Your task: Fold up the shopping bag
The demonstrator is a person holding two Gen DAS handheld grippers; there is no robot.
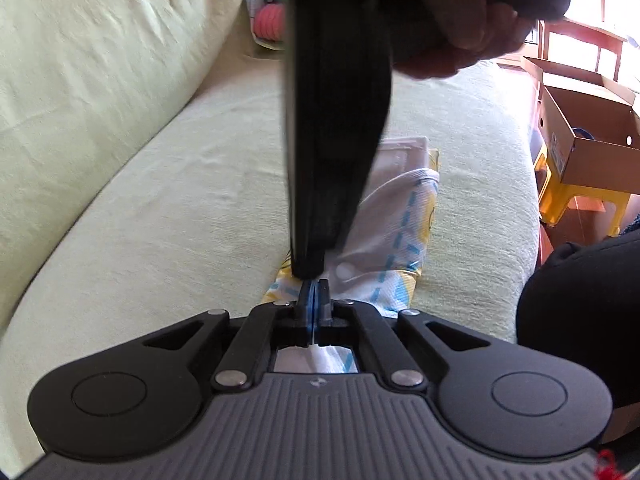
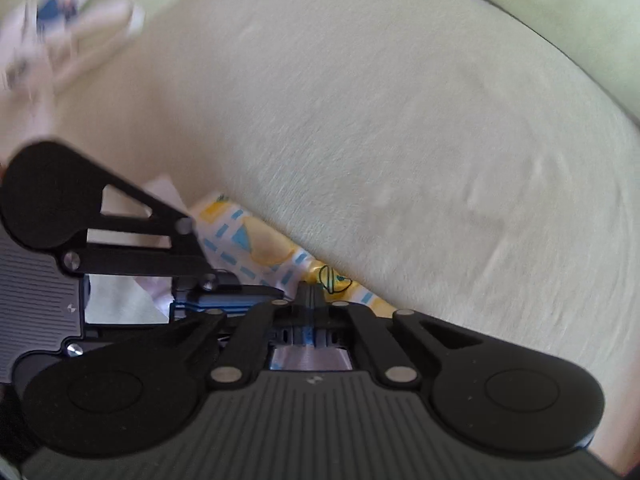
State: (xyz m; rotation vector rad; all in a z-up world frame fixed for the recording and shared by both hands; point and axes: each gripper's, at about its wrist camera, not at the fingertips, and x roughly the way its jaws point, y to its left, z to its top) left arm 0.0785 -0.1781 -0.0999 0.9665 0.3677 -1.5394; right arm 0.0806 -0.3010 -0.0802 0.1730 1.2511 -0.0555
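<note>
Leftward, the sofa seat (image 1: 160, 208) is lying bare up to the back cushion (image 1: 100, 52); rightward it is ending at a drop, with a cardboard box (image 1: 592, 136) beyond. Mid-seat, the shopping bag (image 1: 400, 240) is lying as a narrow, creased strip, white with yellow and blue print. Left gripper (image 1: 314, 292) is pinching its near end, jaws closed. Right gripper (image 2: 308, 300) is pressing down on the bag, jaws closed, apparently nothing between them.

A home living room: pale green sofa (image 1: 160, 168), cardboard box (image 1: 592, 140), yellow plastic stool (image 1: 576, 204).
</note>
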